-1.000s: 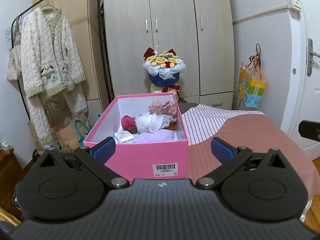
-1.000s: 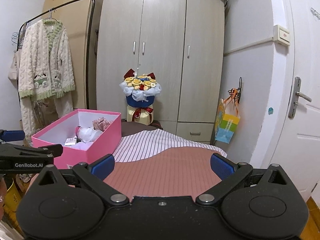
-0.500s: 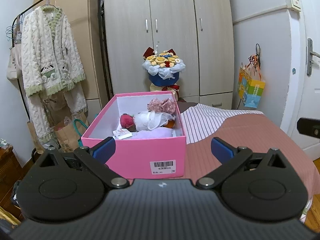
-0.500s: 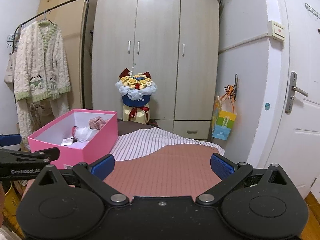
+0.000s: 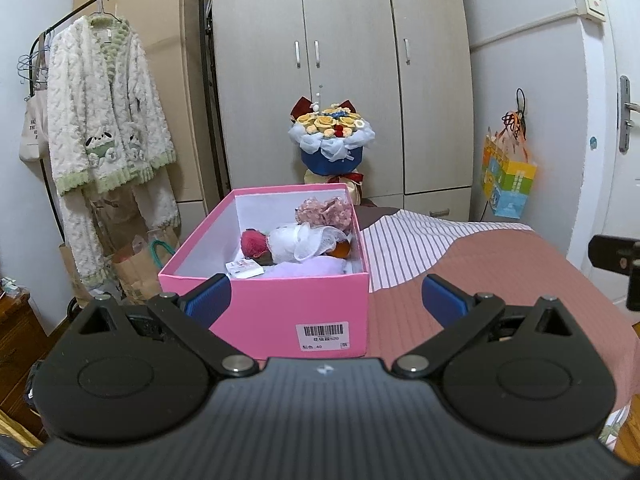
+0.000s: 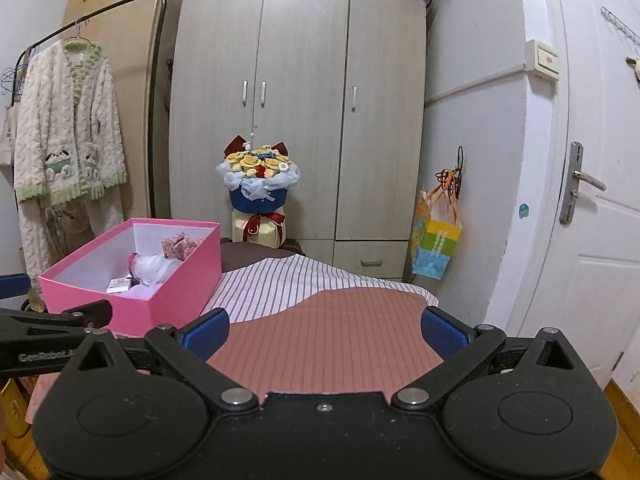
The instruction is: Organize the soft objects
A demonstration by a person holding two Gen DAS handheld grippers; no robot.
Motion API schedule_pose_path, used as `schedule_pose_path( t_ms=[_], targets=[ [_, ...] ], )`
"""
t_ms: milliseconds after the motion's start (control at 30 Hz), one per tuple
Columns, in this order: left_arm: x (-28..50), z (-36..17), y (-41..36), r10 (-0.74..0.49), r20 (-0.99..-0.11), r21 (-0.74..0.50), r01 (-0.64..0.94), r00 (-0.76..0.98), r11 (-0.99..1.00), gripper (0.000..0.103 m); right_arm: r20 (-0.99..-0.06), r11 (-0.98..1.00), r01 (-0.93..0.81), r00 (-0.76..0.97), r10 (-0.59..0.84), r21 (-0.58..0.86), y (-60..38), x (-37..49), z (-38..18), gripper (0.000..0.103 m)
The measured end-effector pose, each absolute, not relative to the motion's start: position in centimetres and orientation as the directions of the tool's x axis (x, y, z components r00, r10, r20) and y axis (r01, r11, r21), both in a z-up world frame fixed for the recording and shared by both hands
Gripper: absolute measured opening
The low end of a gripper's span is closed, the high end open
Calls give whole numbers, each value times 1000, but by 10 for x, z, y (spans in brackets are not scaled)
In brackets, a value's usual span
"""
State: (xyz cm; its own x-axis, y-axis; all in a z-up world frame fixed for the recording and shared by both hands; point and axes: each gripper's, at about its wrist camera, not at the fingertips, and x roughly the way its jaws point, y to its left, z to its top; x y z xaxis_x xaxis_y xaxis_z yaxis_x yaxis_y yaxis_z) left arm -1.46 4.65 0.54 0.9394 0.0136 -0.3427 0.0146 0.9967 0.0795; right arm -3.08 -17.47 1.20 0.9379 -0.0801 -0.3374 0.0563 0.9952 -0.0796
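Note:
An open pink box (image 5: 276, 312) stands on the bed at its left side and holds several soft things: a red plush (image 5: 255, 242), a white lacy bundle (image 5: 304, 242), a pink frilly piece (image 5: 326, 210) and a lilac cloth (image 5: 308, 268). The box also shows in the right wrist view (image 6: 168, 292). My left gripper (image 5: 326, 298) is open and empty, just in front of the box. My right gripper (image 6: 324, 330) is open and empty above the bare bedspread (image 6: 332, 340), to the right of the box.
A flower bouquet (image 5: 332, 140) stands beyond the bed before the wardrobe (image 5: 340, 60). A clothes rack with a white fluffy cardigan (image 5: 104, 108) is at the left. A colourful gift bag (image 5: 508, 188) hangs at the right, near a white door (image 6: 592, 200). Paper bags (image 5: 136, 260) sit on the floor.
My left gripper has drawn back a little from the pink box and risen. My right gripper has shifted slightly; both stay open and empty.

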Motion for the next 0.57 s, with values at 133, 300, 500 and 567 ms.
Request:
schedule_pose_path(
  t_ms=[133,300,500,567],
  targets=[
    [-17,6,44,25,-324,101,9,946,995,103,-338,993,92,934,-114,-80,-179,-28,9,103],
    [-18,8,44,18,-331,92,14,944,996,103,-344,992,105,930,-125,-77,-183,-26,8,103],
    [-20,8,42,26,-319,93,4,947,996,103,-348,992,104,929,-122,-70,-185,-27,7,103],
    [-20,8,41,29,-319,94,1,947,996,103,-350,992,104,929,-122,-68,-186,-27,6,103]
  ],
)
